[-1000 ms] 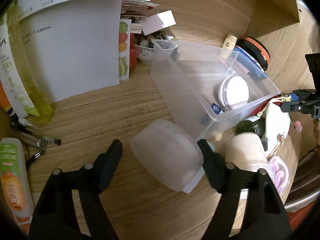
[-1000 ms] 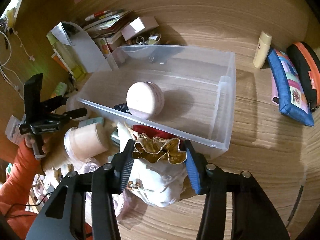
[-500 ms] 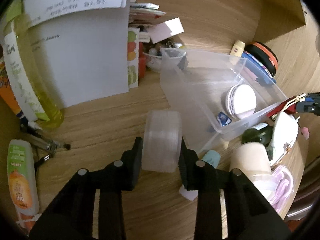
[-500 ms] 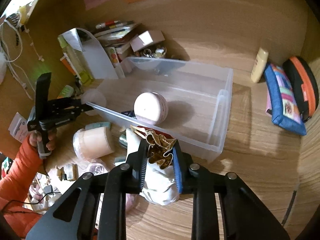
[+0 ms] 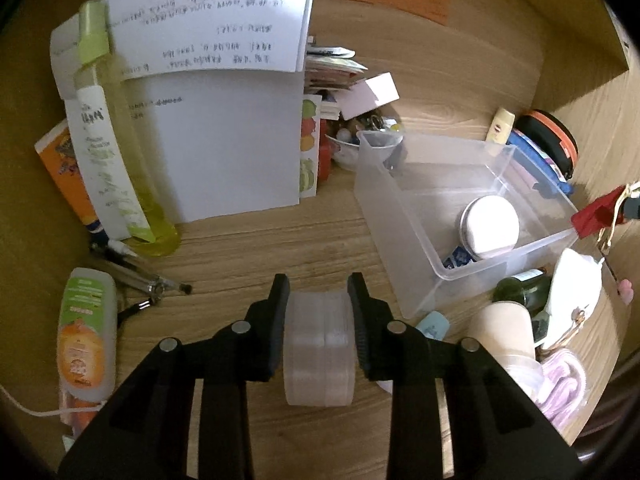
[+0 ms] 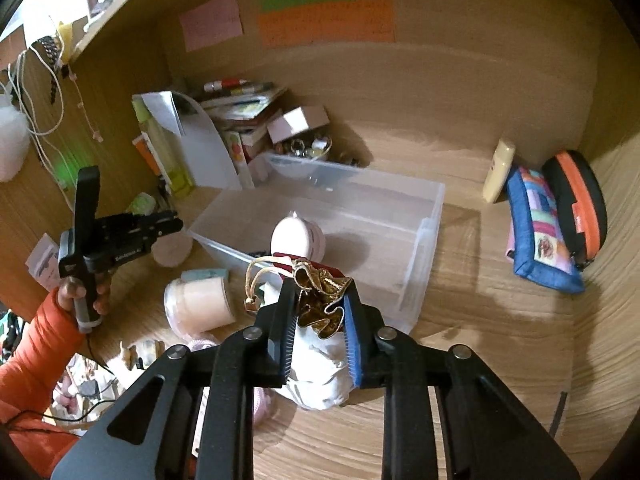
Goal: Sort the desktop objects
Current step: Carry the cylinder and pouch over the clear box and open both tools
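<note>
The left claw (image 5: 318, 288) is clenched on a translucent frosted round plastic container (image 5: 319, 350), held on edge between the two black fingers above the wooden desk (image 5: 256, 248). In the right wrist view the same claw (image 6: 170, 226) shows from the side, gripped by a hand in an orange sleeve (image 6: 82, 294), with the round container (image 6: 173, 247) just left of the clear rectangular plastic bin (image 6: 424, 248).

The right claw (image 6: 320, 300) is clamped on the gathered gold-trimmed neck of a white drawstring pouch (image 6: 320, 372) — the pouch hangs below the fingers, just in front of the bin's near wall. From the left wrist view only the pouch's red and gold top (image 5: 596, 212) shows at the right edge, above the bin's corner.

Inside the bin (image 5: 404, 216) lies a round white-lidded jar (image 5: 490, 226), tipped on its side, with a small blue-and-white item (image 5: 458, 258) touching it.

Left of the bin stand a tall yellow-green spray bottle (image 5: 116, 160) and white sheets of paper with handwriting (image 5: 224, 128). An orange-labelled squeeze bottle (image 5: 86, 344) lies flat near the left edge. A pale cream cylindrical jar (image 5: 502, 334) lies just in front of the bin, beside a dark green glass bottle (image 5: 520, 290). Beyond the bin — against the desk's right wall — rest a blue patchwork pouch (image 6: 540, 236) and a black case with an orange zip (image 6: 580, 200).
</note>
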`<state>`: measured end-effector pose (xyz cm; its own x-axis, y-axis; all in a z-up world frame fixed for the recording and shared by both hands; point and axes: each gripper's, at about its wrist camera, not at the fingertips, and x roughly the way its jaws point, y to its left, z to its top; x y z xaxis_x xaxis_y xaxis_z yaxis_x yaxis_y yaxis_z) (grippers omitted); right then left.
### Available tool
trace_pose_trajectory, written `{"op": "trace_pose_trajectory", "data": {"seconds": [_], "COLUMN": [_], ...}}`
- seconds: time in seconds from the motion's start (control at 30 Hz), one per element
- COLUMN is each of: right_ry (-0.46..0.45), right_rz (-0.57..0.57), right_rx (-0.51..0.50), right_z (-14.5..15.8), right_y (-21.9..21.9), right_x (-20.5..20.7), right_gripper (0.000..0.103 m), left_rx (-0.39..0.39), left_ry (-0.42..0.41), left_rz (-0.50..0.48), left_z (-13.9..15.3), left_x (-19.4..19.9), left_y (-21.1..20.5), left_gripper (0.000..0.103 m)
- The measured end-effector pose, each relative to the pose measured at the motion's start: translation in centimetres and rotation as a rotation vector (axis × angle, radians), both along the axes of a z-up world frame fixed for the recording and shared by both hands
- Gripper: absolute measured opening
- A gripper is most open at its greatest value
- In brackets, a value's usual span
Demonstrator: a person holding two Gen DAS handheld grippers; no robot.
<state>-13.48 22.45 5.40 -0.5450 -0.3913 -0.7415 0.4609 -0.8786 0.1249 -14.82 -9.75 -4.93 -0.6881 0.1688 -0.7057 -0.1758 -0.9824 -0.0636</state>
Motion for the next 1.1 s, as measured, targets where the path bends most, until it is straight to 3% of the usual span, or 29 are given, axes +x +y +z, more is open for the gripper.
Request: {"op": "trace_pose_trajectory", "data": {"seconds": [0.2, 0.6, 1.1], "right_ry": [0.027, 0.055, 0.060], "right_rz": [-0.010, -0.001, 0.034], "right_rx": [-0.029, -0.047, -0.043], "right_z": [1.3, 2.1, 1.8], "right_y": [0.4, 0.4, 0.3], "right_x": [0.1, -2.0, -5.3], "right_gripper": [0.019, 0.019, 0.019], "left_rx": [-0.021, -0.001, -0.006], "left_ry": [0.032, 0.146, 0.129], "left_rz": [0.010, 0.007, -0.044], "left_z": [1.3, 7.3, 8.9], "left_x": [1.0, 2.0, -1.2], "left_y": [0.5, 2.8, 7.9], "left_gripper": [0.029, 0.029, 0.029]}}
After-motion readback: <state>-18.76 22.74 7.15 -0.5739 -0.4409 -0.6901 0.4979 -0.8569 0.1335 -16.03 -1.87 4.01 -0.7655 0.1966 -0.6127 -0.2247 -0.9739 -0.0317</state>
